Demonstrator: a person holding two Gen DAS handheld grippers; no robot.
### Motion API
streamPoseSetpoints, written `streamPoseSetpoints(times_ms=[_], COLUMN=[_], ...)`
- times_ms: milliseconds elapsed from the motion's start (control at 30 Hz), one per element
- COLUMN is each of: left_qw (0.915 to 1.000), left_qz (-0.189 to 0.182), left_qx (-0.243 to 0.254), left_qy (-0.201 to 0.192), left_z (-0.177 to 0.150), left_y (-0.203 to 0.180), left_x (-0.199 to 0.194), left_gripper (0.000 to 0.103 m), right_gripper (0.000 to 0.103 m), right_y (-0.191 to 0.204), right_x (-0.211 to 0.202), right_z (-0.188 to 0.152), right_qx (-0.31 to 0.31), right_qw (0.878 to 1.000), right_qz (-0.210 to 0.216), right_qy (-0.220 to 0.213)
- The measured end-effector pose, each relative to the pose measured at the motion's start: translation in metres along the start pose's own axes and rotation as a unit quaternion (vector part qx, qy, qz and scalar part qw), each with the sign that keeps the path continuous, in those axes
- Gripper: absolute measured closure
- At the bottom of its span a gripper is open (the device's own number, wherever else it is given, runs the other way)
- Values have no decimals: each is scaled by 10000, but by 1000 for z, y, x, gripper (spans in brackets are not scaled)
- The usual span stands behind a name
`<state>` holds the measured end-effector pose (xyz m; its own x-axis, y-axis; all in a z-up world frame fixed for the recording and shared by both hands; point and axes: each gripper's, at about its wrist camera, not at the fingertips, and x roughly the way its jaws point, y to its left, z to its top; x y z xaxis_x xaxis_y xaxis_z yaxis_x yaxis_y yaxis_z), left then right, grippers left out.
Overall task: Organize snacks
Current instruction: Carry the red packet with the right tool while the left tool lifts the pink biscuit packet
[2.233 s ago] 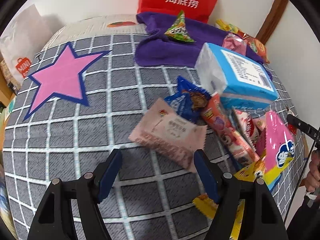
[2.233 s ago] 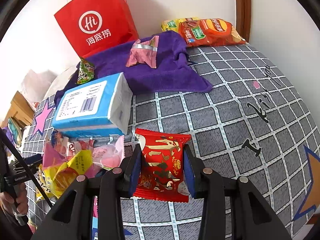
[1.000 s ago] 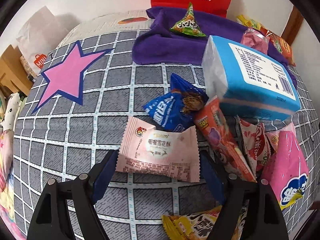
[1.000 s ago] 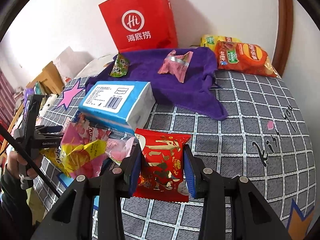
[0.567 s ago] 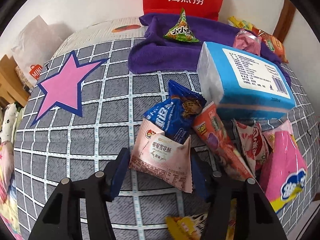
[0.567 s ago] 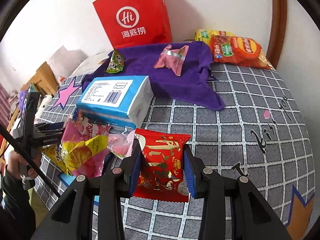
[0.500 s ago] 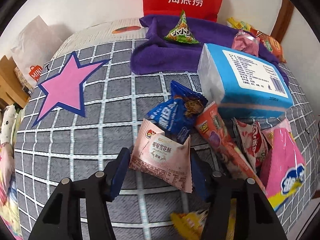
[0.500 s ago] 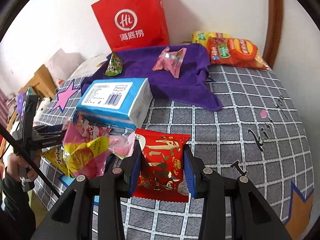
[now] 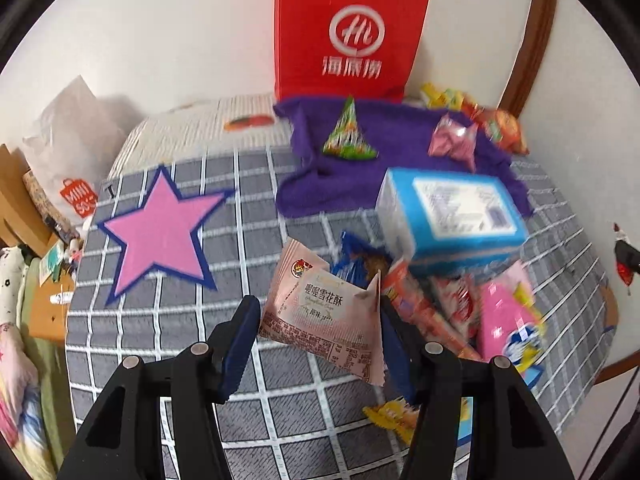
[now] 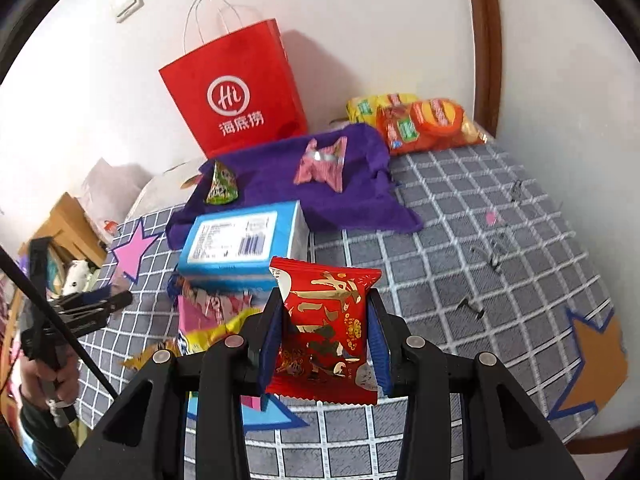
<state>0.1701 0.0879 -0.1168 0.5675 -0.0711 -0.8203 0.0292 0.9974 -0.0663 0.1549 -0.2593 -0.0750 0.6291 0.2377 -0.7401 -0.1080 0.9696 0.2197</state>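
Observation:
My left gripper (image 9: 316, 320) is shut on a pale pink snack packet (image 9: 324, 308), lifted off the checked bedcover (image 9: 248, 208). In the right wrist view my right gripper (image 10: 324, 312) is shut on a red and gold snack packet (image 10: 326, 320), also held in the air. A pile of loose snacks (image 9: 452, 304) lies beside a blue tissue pack (image 9: 452, 216). Behind it a purple cloth (image 9: 400, 152) carries a green triangular packet (image 9: 348, 136) and a pink wrapped snack (image 9: 452, 140). A red paper bag (image 9: 344, 32) stands against the wall.
Orange and yellow chip bags (image 10: 424, 124) lie at the back right by a wooden door frame (image 10: 486, 40). A white shopping bag (image 9: 68, 152) and cardboard boxes (image 9: 20, 208) sit beyond the bed's left edge. A hand on the left gripper's handle (image 10: 44, 372) shows at the right view's left.
The left gripper closed on the pink packet and lifted it off the bedcover. The right gripper rose with the red packet still in it. Both views now look farther toward the wall.

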Motion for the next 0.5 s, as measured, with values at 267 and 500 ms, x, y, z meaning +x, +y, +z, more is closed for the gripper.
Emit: streamPoseSetpoints(times_ms=[267,500], left_qw=[9996,9988], left_qz=[-94,-138], left_qx=[0,84], left_qy=[-248,-456], left_z=[25,57], left_y=[-11,-22], left_x=[-11,-16], left_gripper=[47,47], right_gripper=[64,64], right_y=[16,25], right_x=[-11,-11], right_z=[26,54], right_qx=[-114,-230], right_qw=[9998,9993], right_qz=[-45,-26], right_qy=[-165,-288])
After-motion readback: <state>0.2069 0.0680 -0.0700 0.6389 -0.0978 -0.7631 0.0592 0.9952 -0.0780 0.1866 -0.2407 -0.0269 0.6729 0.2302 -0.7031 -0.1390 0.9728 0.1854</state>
